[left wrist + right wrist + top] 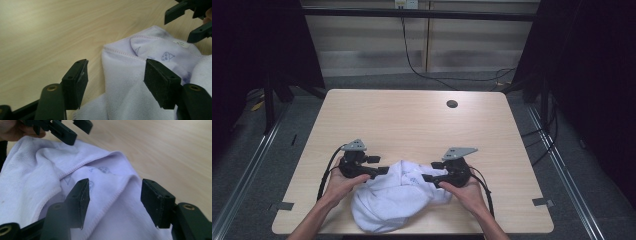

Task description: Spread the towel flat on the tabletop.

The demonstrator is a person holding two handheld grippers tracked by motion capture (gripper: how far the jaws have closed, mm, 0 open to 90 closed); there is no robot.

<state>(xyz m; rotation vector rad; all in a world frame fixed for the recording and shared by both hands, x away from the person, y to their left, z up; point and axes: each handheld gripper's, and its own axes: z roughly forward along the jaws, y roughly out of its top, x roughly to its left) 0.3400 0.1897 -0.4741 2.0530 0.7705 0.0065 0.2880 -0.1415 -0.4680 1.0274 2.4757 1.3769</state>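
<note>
- High view: a crumpled white towel (394, 197) lies on the desk (412, 125), close to the near edge and roughly midway between the near corners; part of it bulges toward the near edge.
- High view: the left gripper (379, 171) sits at the towel's left side, held in the left hand (343, 182), jaws pointing right toward the cloth. The right gripper (428, 177) sits at the towel's right side in the right hand (464, 192), jaws pointing left. The two face each other across the bunched cloth.
- High view: a round cable hole (452, 104) is near the desk's far right corner; the rest of the top is bare wood.
- Left gripper view: both black jaws stand apart, nothing pinched. The towel (140, 82) lies between and beyond them; the pad (160, 85) on the picture's right side hangs over the cloth, the other over bare desk (50, 37). A stitched hem, faint blue printed shapes and a small label are visible. The right gripper (191, 21) shows at the upper right corner.
- Right gripper view: jaws spread wide, pads not pressing; a raised fold of towel (112, 195) with hemmed edge runs up between them. Whether a pad brushes the cloth I cannot tell. The left gripper (72, 131) is at the top left, over the towel's far side.
</note>
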